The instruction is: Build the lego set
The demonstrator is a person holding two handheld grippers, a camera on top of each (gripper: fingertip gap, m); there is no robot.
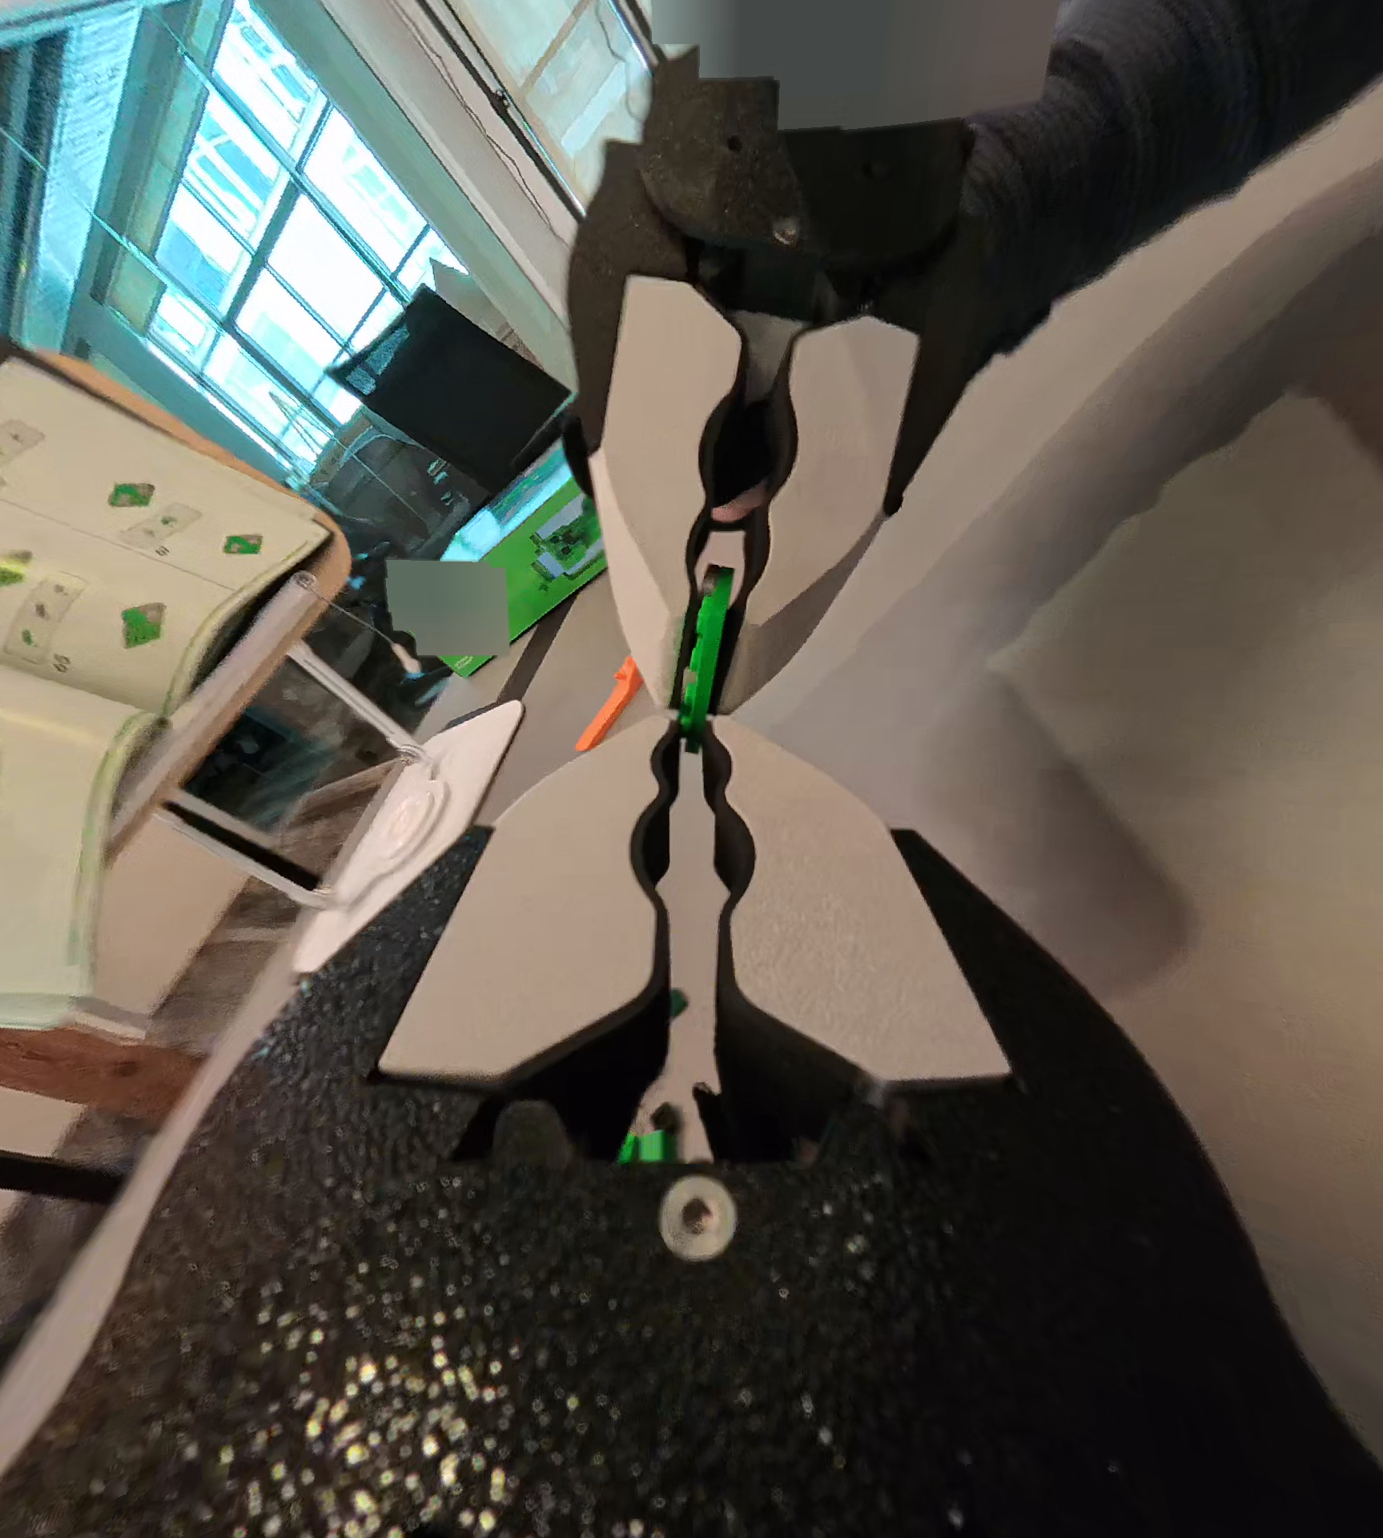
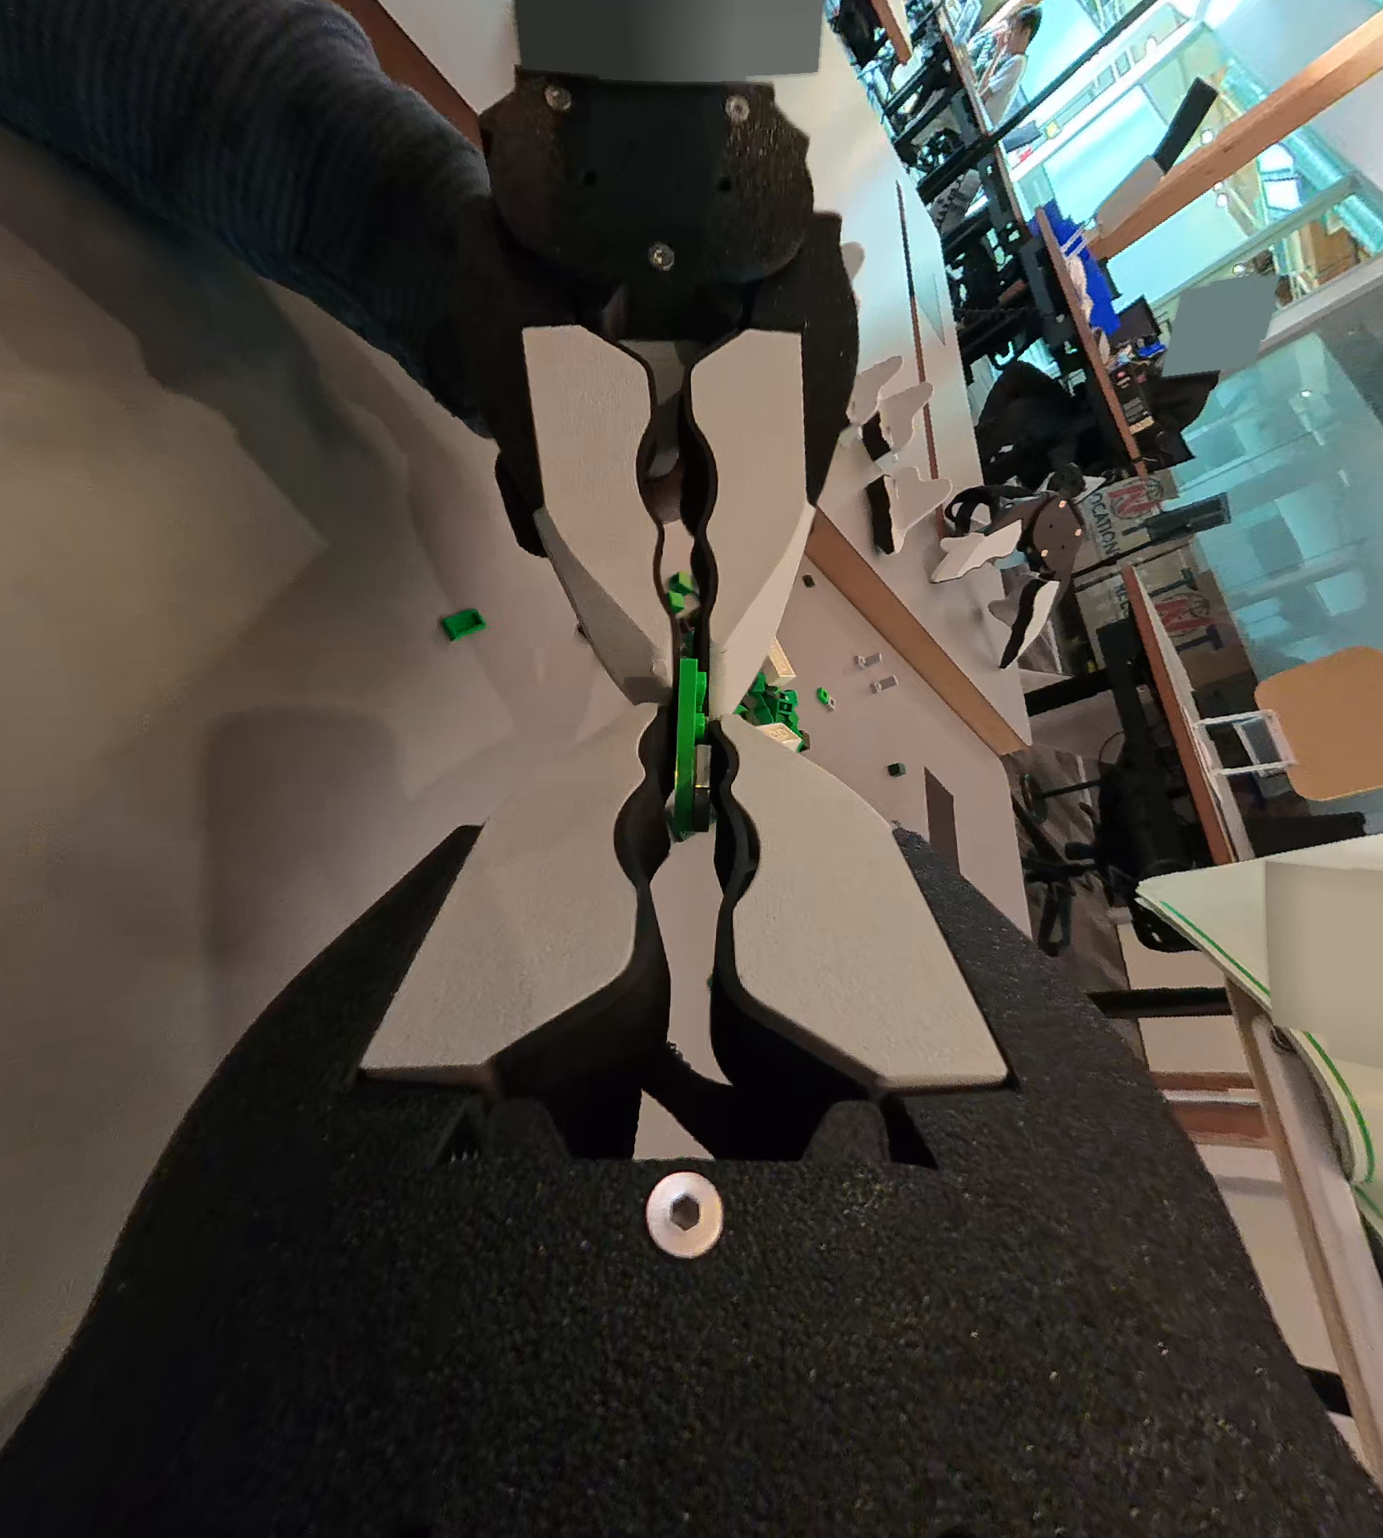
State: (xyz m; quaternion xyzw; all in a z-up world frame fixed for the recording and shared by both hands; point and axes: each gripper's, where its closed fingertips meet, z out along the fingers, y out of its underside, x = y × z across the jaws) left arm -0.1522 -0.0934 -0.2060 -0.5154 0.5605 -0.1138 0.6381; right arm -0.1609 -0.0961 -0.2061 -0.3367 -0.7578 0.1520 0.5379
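Observation:
A flat green lego plate [image 1: 704, 649] is held edge-on between my two grippers, which meet tip to tip above the white table [image 2: 172, 666]. My right gripper [image 2: 688, 724] is shut on most of the plate [image 2: 686, 766], which carries a small grey piece [image 2: 703, 767] on one face. My left gripper [image 1: 692, 736] is shut on the plate's other end. In the left wrist view the right gripper [image 1: 700, 707] comes from the top. In the right wrist view the left gripper [image 2: 692, 697] comes from the top.
An open instruction booklet [image 1: 47, 582] stands on a wooden holder at the left. A green lego box [image 1: 538, 549] and an orange brick separator [image 1: 609, 707] lie behind. A pile of loose green bricks [image 2: 771, 707] and a single green brick [image 2: 463, 624] lie on the table.

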